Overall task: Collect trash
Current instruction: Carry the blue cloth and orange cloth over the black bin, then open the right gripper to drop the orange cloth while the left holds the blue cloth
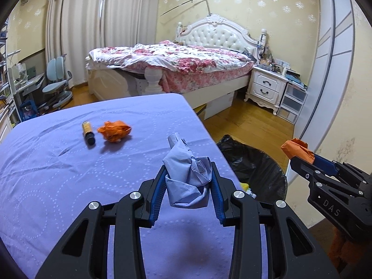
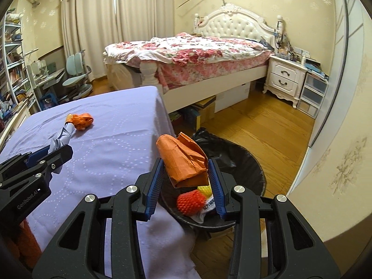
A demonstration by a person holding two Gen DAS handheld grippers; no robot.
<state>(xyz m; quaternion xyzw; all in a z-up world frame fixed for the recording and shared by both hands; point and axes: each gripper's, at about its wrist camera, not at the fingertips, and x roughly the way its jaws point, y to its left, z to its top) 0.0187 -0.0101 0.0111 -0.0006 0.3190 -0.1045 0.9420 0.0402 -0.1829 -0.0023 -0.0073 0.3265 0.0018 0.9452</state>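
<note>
My left gripper (image 1: pixel 188 169) is shut on a crumpled pale blue wad (image 1: pixel 186 183), held above the purple-covered table (image 1: pixel 58 181) near its right edge. My right gripper (image 2: pixel 185 161) is shut on a crumpled orange paper (image 2: pixel 179 158) over the rim of a black-bagged trash bin (image 2: pixel 255 174). The bin holds a red mesh ball (image 2: pixel 190 201) and other scraps. The left view shows the right gripper (image 1: pixel 300 158) beyond the bin (image 1: pixel 260 165). Another orange wad (image 1: pixel 115 130) and a small brown bottle (image 1: pixel 88 132) lie on the table.
A bed (image 1: pixel 176 62) with a floral cover stands behind the table. A white nightstand (image 1: pixel 267 86) and plastic drawers (image 1: pixel 293 102) are at the back right, and a desk chair (image 1: pixel 58 81) at the left. A wardrobe wall (image 2: pixel 337 116) runs beside the bin.
</note>
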